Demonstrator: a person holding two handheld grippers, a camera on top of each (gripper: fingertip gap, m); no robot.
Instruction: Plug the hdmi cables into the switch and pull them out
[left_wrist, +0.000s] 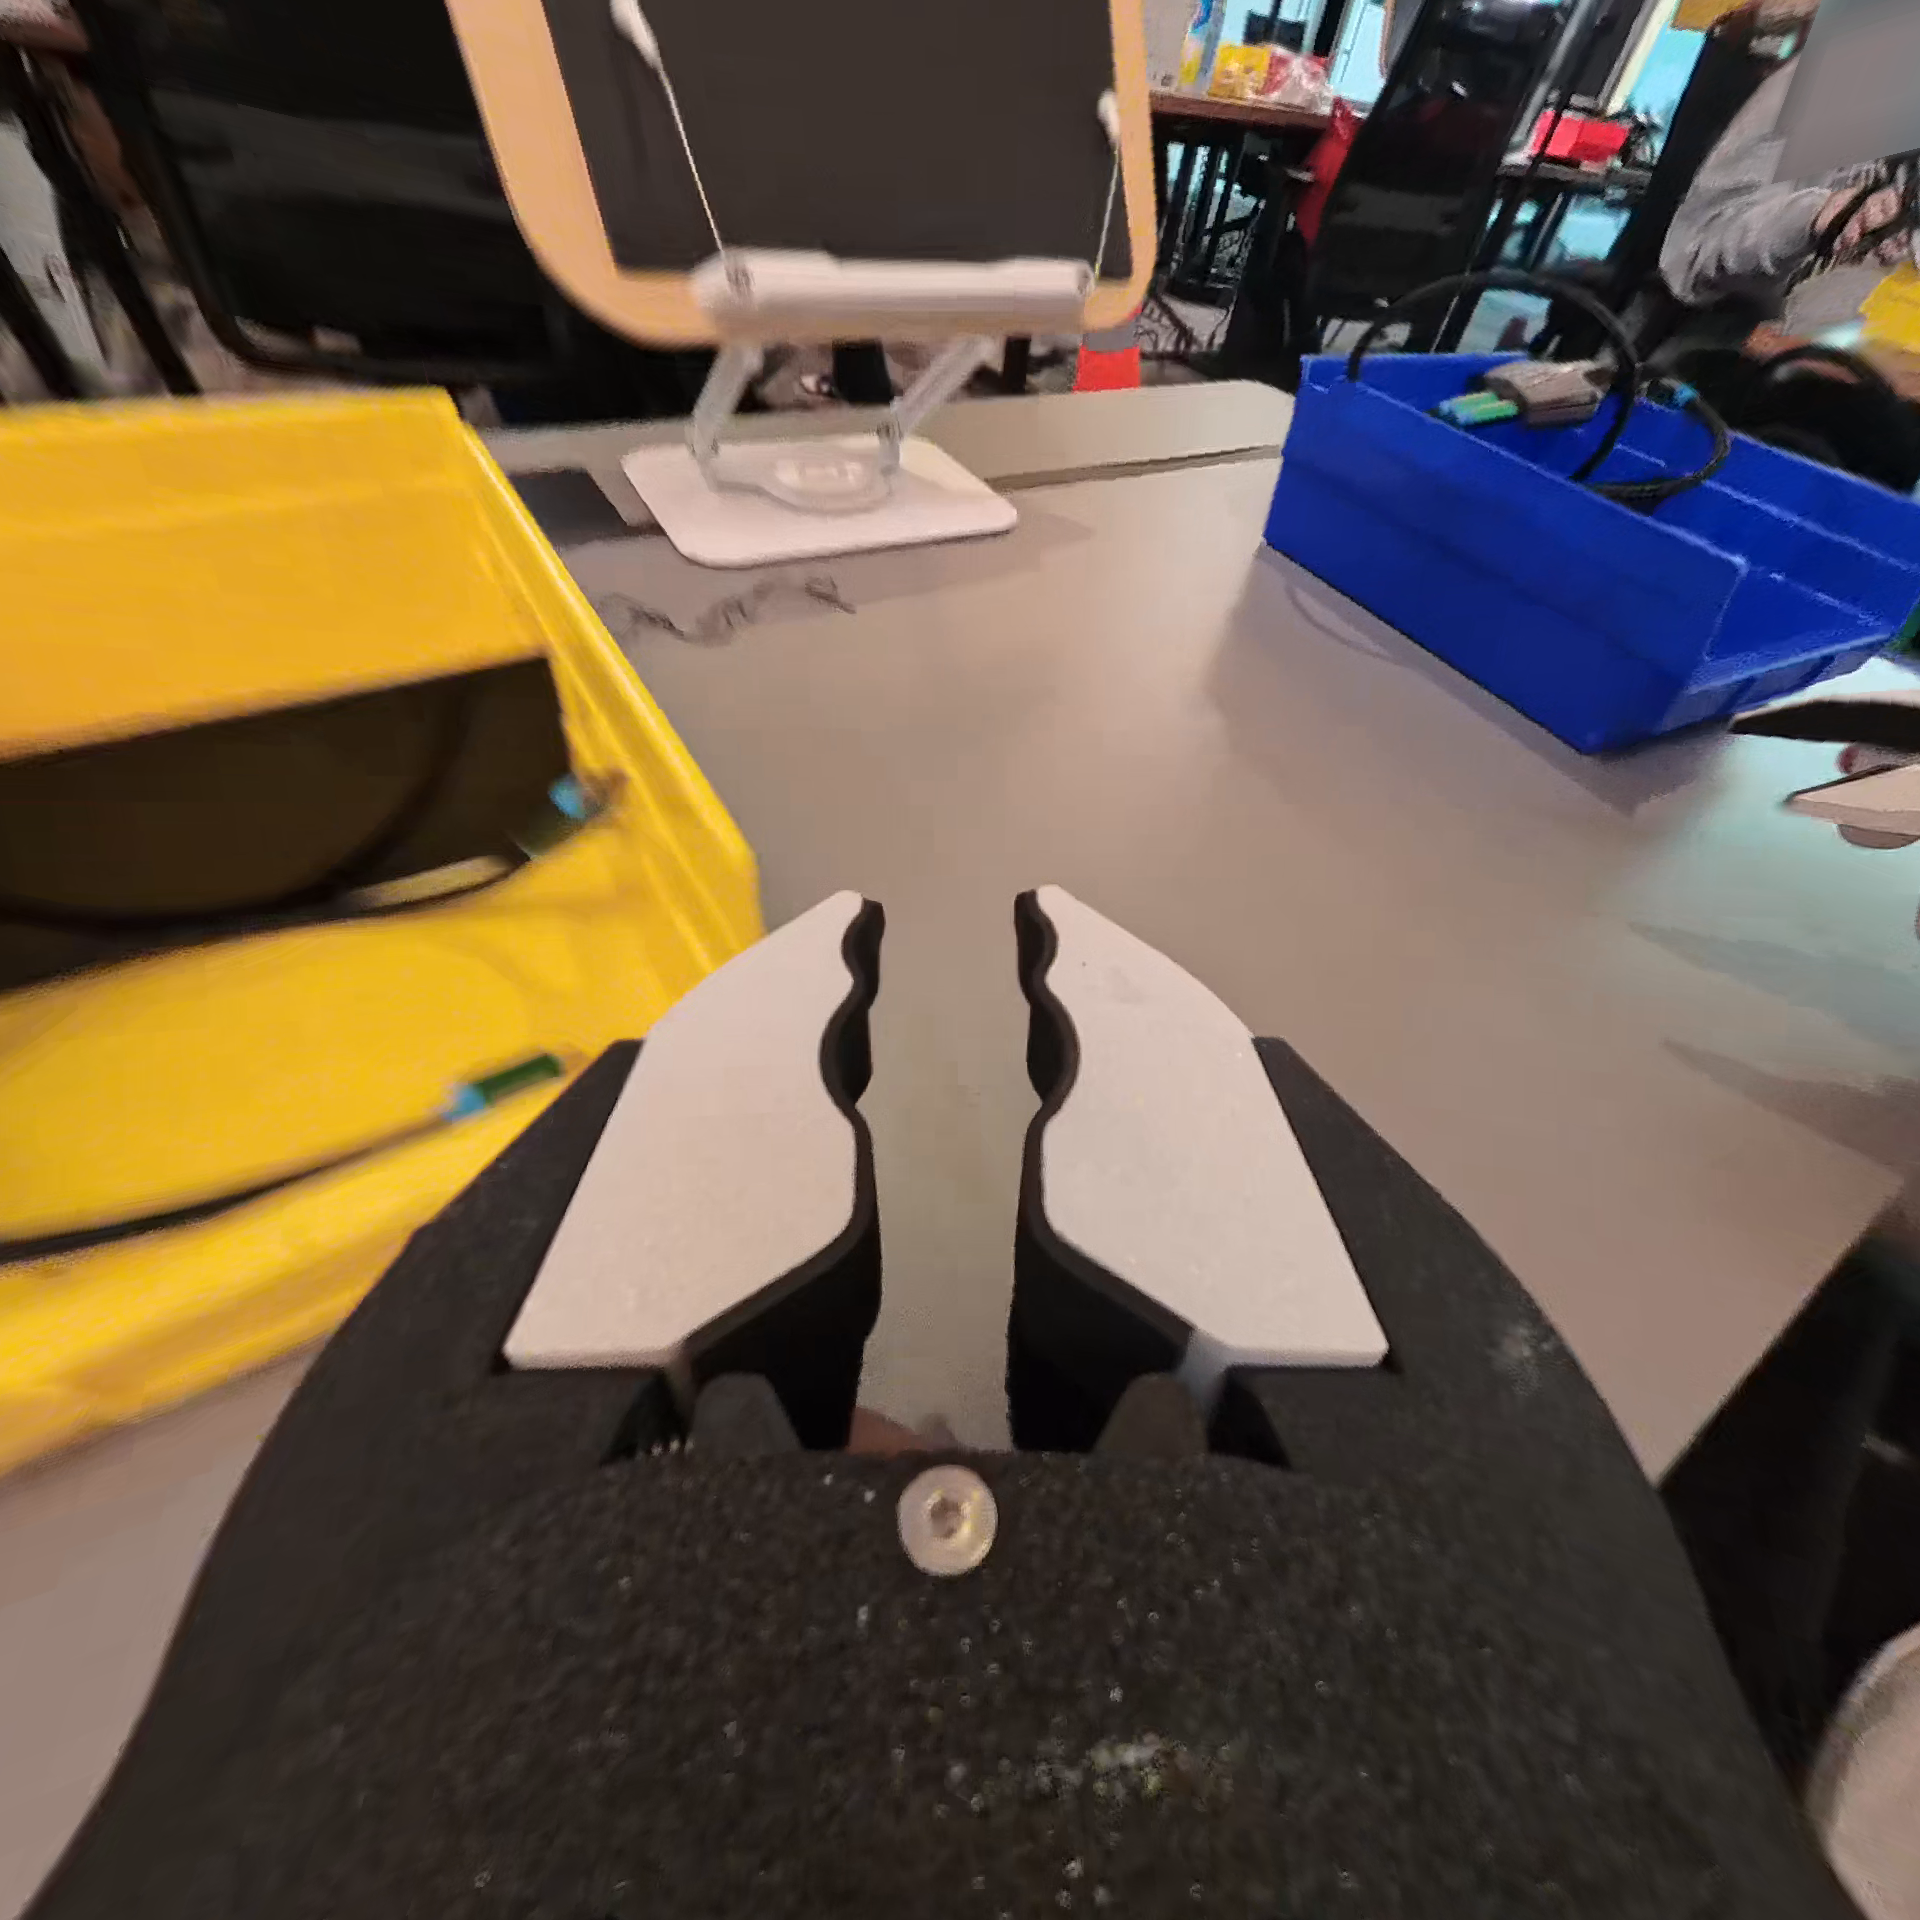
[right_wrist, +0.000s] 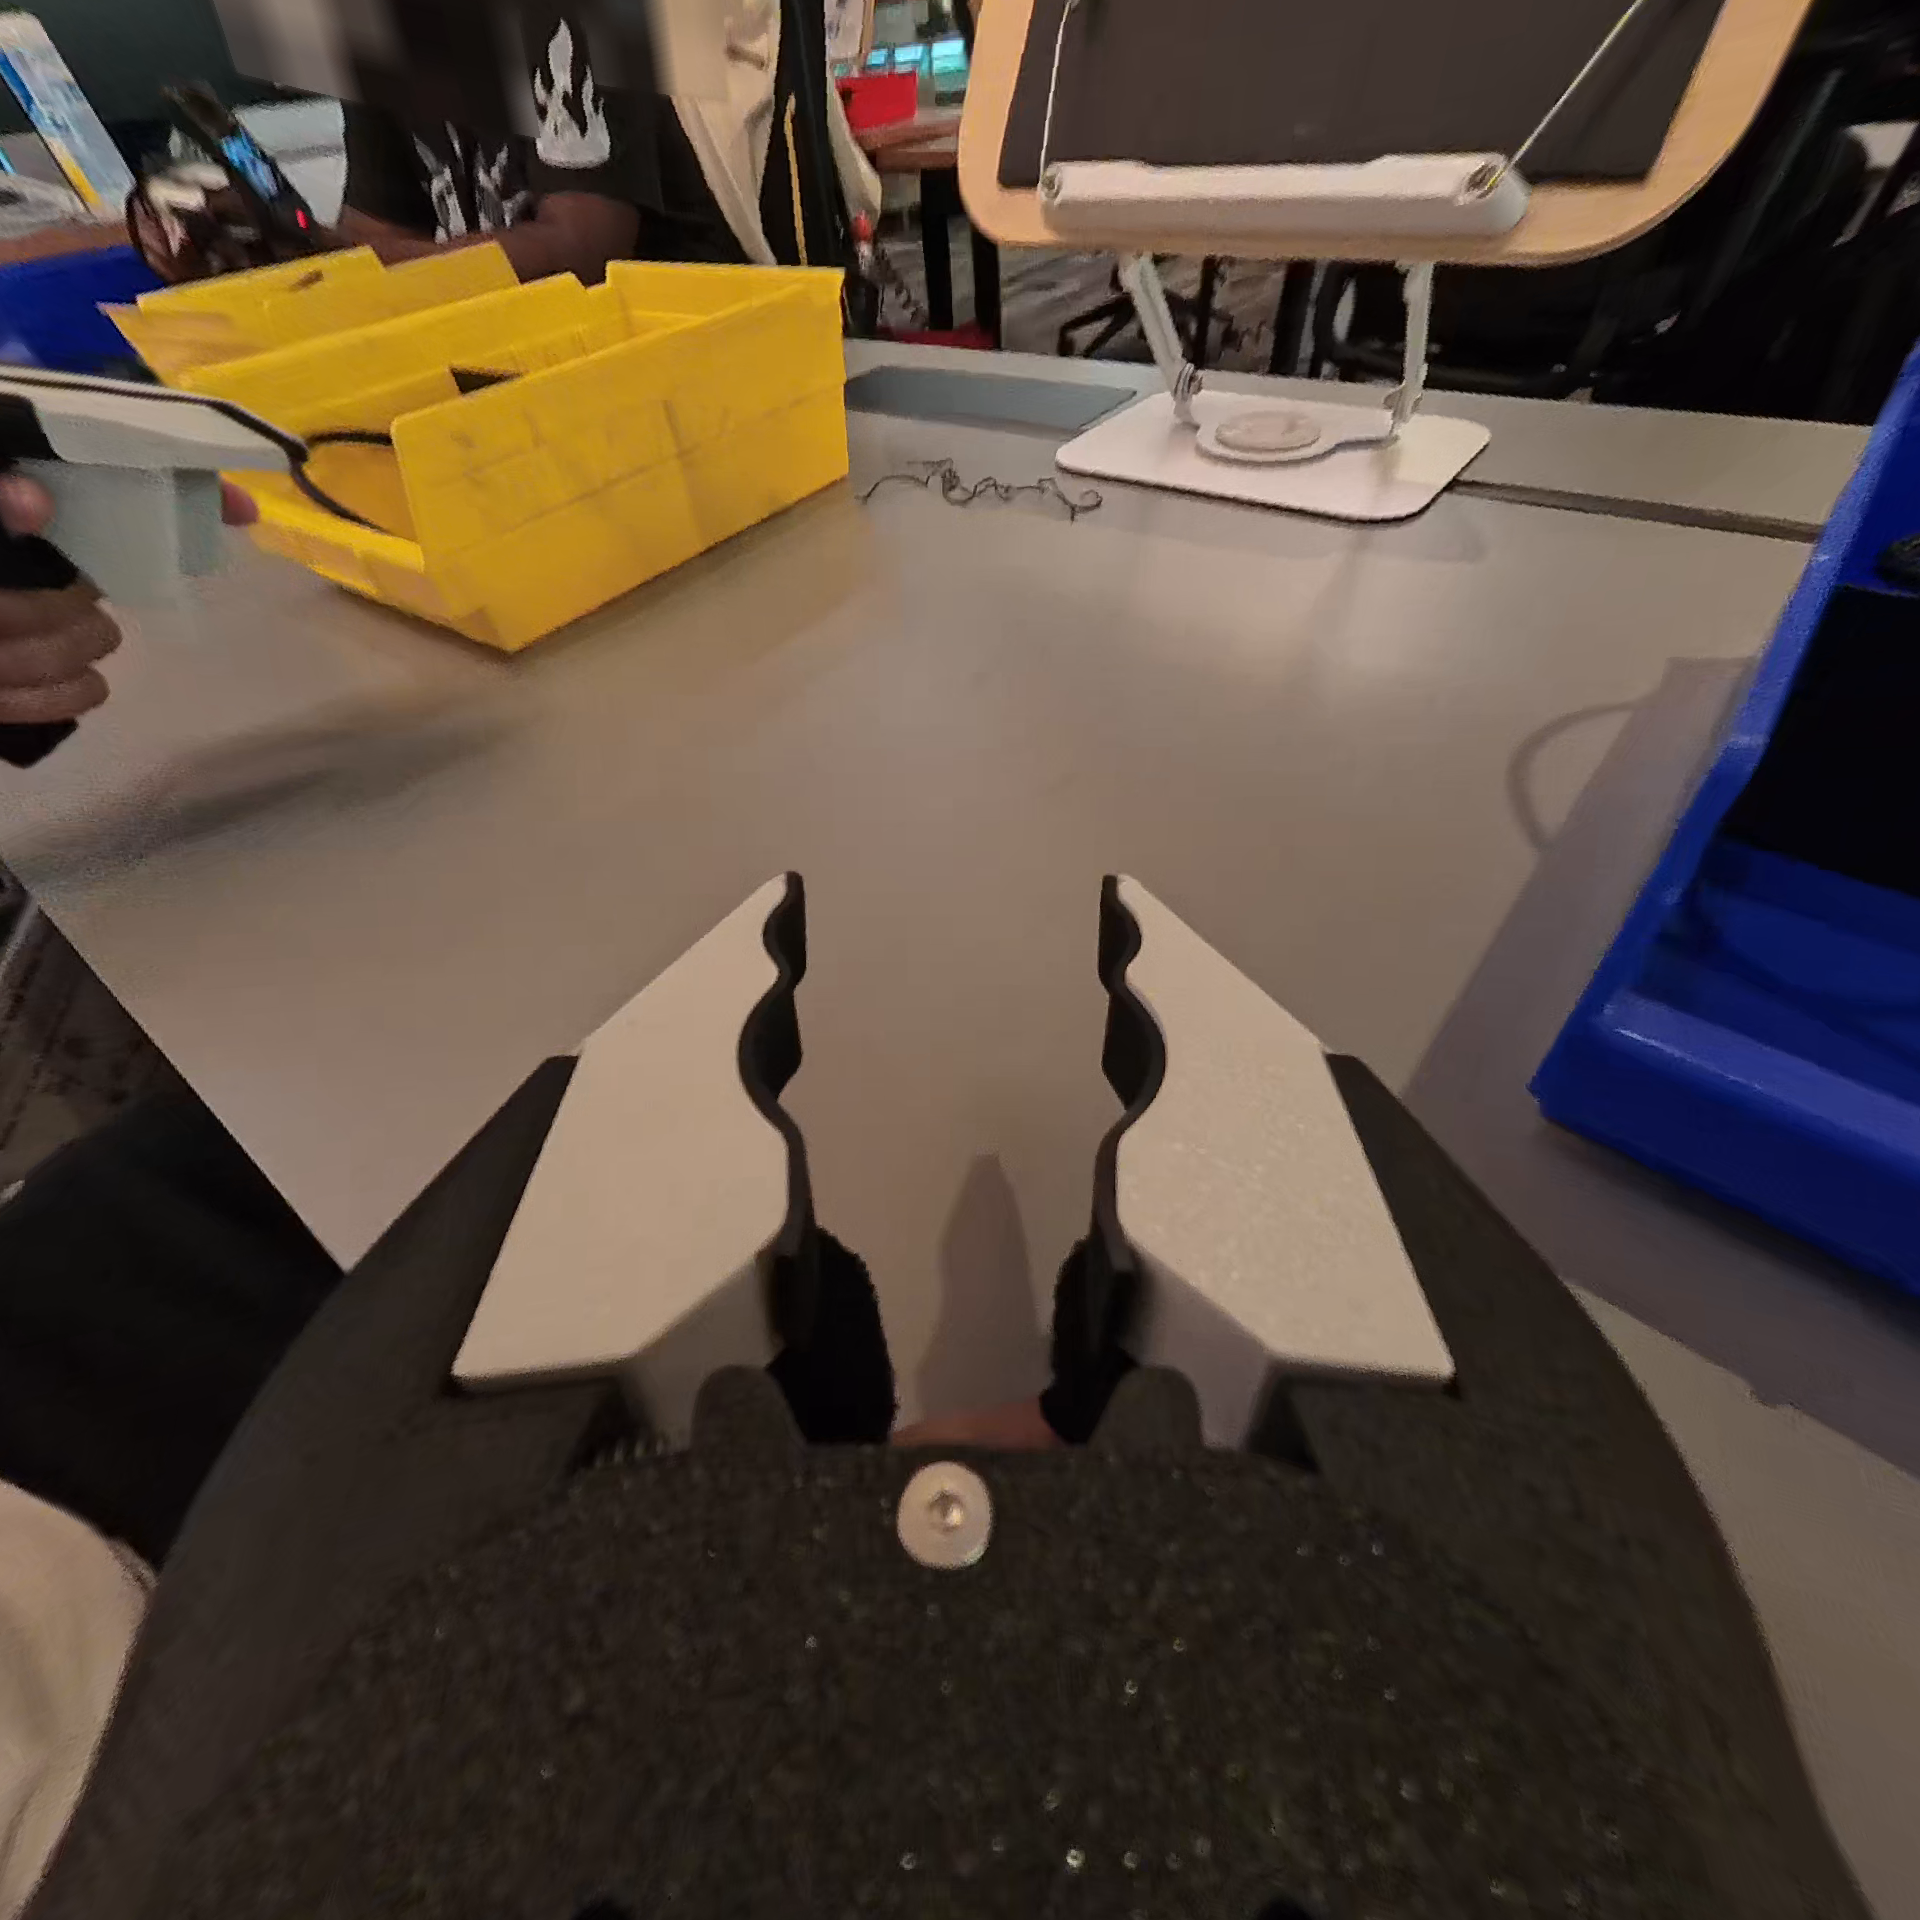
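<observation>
Nothing is plugged yet, as far as I can judge: my left tongs (left_wrist: 949, 904) stand narrowly parted and empty, my right tongs (right_wrist: 951, 883) wide and empty, over the bare desk (left_wrist: 1195, 790). One switch (left_wrist: 1548, 390) with cable (left_wrist: 1673, 457) lies in the one blue bin (left_wrist: 1507, 582); another cable (right_wrist: 332, 468) sits in the one yellow bin (right_wrist: 623, 457)

Left gripper (left_wrist: 949, 914) & right gripper (right_wrist: 951, 899): light grey fingers w/ black inner pads, speckled black bodies, 1 silver screw each. Table (left_wrist: 1195, 831): plain grey. Bin (left_wrist: 260, 582) at left: bright yellow. Bin (left_wrist: 1538, 582) at right: deep blue, holding black cable (left_wrist: 1621, 457) w/ green-tipped grey plug. Stand (left_wrist: 821, 499): white base, tan-rimmed black panel. Thread scrap (right_wrist: 977, 488): black.
</observation>
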